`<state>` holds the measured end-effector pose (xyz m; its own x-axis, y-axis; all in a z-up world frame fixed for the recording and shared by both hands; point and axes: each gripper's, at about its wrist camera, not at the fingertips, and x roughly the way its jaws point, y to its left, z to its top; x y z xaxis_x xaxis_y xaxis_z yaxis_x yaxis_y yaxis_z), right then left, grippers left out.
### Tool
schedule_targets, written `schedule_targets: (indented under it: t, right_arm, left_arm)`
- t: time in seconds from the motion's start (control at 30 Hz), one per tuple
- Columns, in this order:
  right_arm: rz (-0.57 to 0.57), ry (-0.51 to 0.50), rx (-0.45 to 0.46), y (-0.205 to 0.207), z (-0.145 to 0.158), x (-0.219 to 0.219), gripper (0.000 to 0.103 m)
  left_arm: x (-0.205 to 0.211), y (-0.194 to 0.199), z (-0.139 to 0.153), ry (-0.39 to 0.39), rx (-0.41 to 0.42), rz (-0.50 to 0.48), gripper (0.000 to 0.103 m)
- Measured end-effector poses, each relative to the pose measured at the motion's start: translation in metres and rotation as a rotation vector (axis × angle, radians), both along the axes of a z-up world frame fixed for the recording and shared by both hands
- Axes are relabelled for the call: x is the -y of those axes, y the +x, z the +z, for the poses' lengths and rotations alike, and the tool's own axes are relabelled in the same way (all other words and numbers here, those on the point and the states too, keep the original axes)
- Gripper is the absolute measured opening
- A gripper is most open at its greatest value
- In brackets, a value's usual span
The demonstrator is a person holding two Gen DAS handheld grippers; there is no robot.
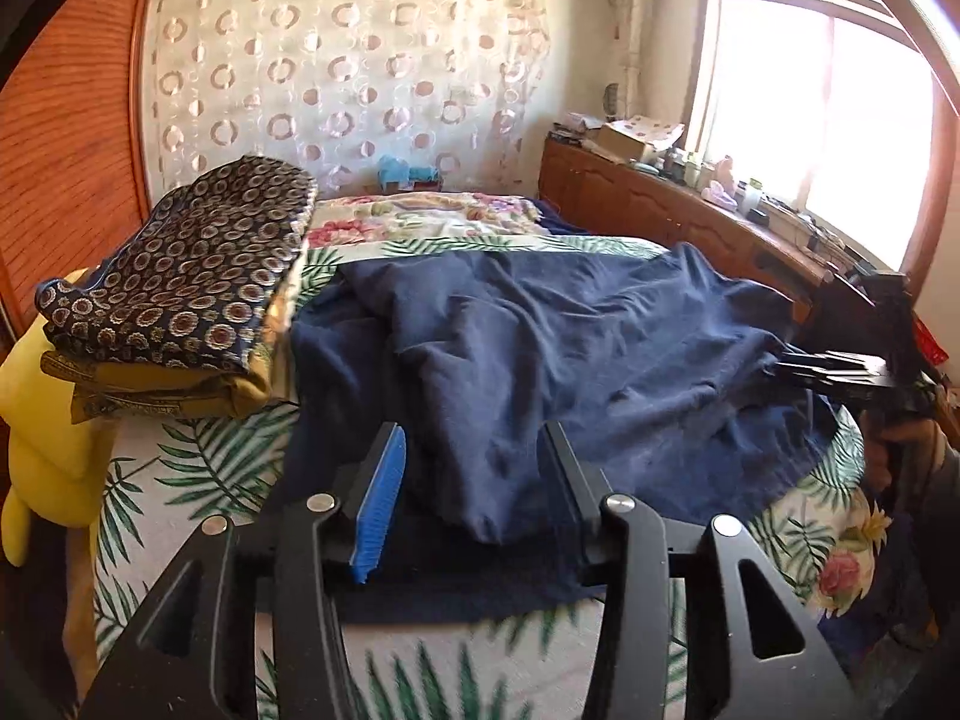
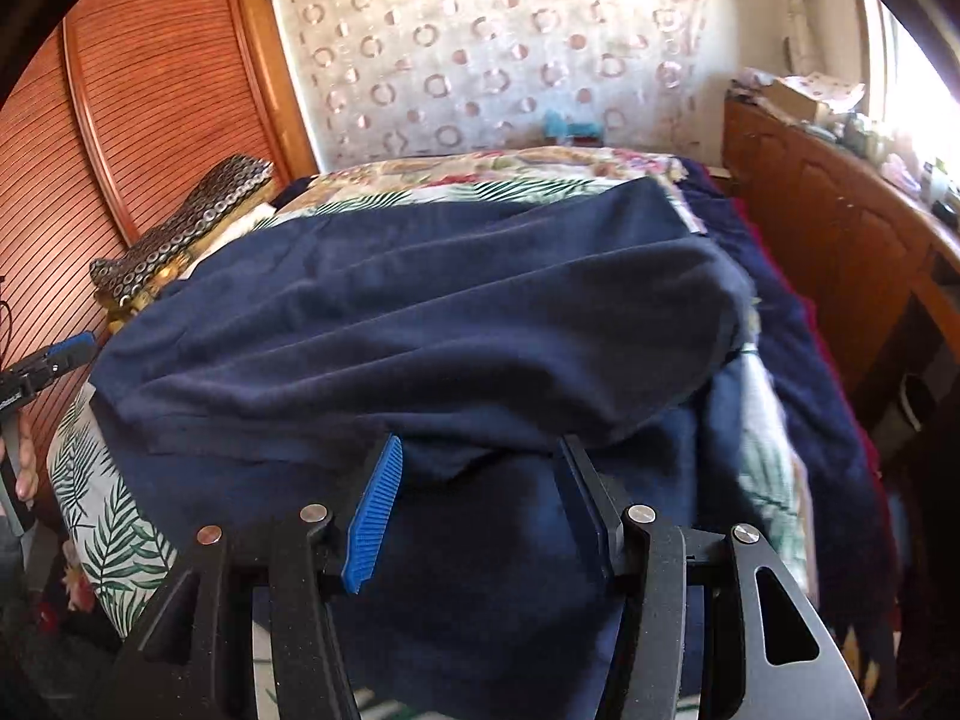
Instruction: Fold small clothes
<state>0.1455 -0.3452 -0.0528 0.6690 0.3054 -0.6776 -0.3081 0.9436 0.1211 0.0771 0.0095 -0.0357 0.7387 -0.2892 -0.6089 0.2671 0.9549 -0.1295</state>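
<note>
left wrist view: the navy blue garment (image 1: 540,348) lies spread and rumpled across the middle of the frame on a bed (image 1: 198,480) with a palm-leaf sheet. it looks like soft, light knit cloth, limp and easily creased, so it should drape and slide rather than hold a shape; a hem or a corner is the best place to pinch it. a bunched fold of it points down between the fingers of the left tongs (image 1: 474,450), which stand wide open and grip nothing. at the right edge of the frame the right tongs (image 1: 828,369) sit at the garment's side; from here i cannot tell how they stand. a folded stack of patterned clothes (image 1: 180,300) rests at the upper left, just beside the garment.

right wrist view: the same garment (image 2: 420,312) fills the centre, one layer doubled over another with a seamed hem running toward the lower left. the right tongs (image 2: 480,468) gape wide just below that overhanging layer, holding nothing. the left tongs (image 2: 60,354) show at the left edge, apart from the cloth.
</note>
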Motion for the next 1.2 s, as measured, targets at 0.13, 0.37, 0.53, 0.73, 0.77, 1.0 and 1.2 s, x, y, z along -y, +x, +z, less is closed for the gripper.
schedule_targets:
  t: [0.13, 0.37, 0.53, 0.73, 0.77, 1.0, 1.2]
  right_arm:
    - [0.004, -0.019, -0.023, 0.018, -0.009, -0.004, 0.054]
    - [0.011, -0.031, -0.026, 0.031, -0.005, -0.006, 0.045]
    - [0.031, -0.013, -0.011, 0.023, -0.004, -0.007, 0.010]
    - [0.070, -0.001, 0.043, 0.006, 0.002, -0.013, 0.006]
    - [0.075, 0.007, 0.050, 0.003, 0.005, -0.012, 0.006]
    - [0.108, 0.042, 0.075, -0.028, 0.027, -0.003, 0.005]
    - [0.143, 0.051, 0.050, -0.059, 0.034, -0.002, 0.006]
  left_arm:
    - [0.023, -0.009, -0.007, -0.007, -0.025, -0.075, 0.047]
    - [0.054, 0.008, -0.032, -0.017, -0.124, -0.144, 0.043]
    - [0.073, 0.018, -0.043, -0.001, -0.164, -0.166, 0.043]
    - [0.085, 0.024, -0.045, 0.079, -0.144, -0.165, 0.011]
    - [0.082, 0.022, -0.042, 0.064, -0.138, -0.170, 0.010]
    - [0.062, -0.015, 0.007, 0.021, -0.038, -0.190, 0.010]
    - [0.060, -0.028, 0.014, 0.038, -0.046, -0.191, 0.013]
